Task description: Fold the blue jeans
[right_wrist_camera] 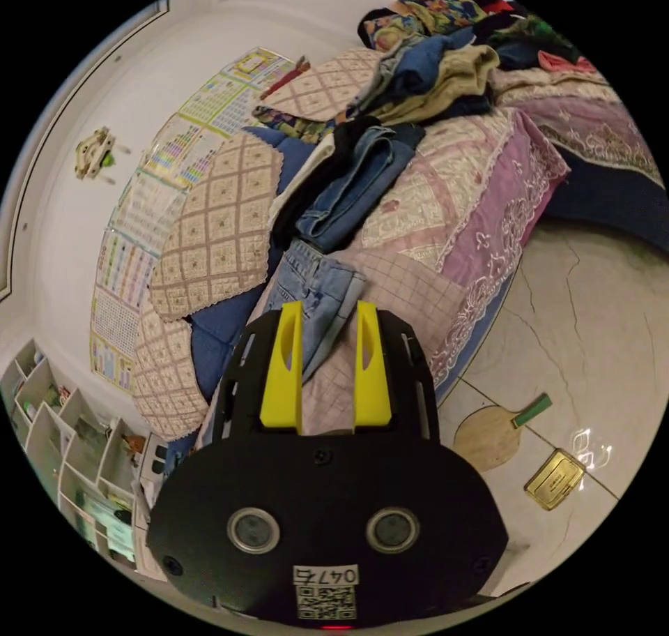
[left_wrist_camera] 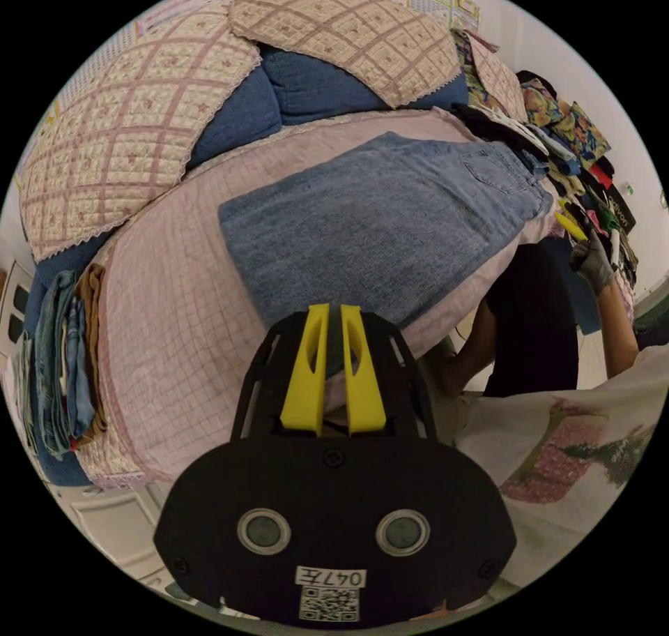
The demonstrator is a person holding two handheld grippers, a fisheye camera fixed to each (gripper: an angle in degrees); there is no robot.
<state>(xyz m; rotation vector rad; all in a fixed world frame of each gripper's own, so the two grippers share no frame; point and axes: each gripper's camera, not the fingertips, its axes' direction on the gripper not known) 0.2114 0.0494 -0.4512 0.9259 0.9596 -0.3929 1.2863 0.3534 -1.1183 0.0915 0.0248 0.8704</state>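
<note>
we've got the jeans [left_wrist_camera: 390, 224] folded flat on the pink checked cover [left_wrist_camera: 174, 329], long axis running across ahead of our left gripper [left_wrist_camera: 334, 315], jaws nearly together on the near edge, while the right gripper [right_wrist_camera: 327, 315] sits open at the waistband end.

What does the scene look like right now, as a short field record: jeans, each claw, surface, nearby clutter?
jeans: blue jeans folded flat, back pocket up
surface: pink checked cover on the sofa
left claw: jaws nearly together at the near edge of the jeans; grip unclear
right claw: open, jaws either side of the jeans' waist corner
stack: folded clothes at the cover's end
pile: unfolded clothes beyond the jeans
floor: wooden paddle
</note>
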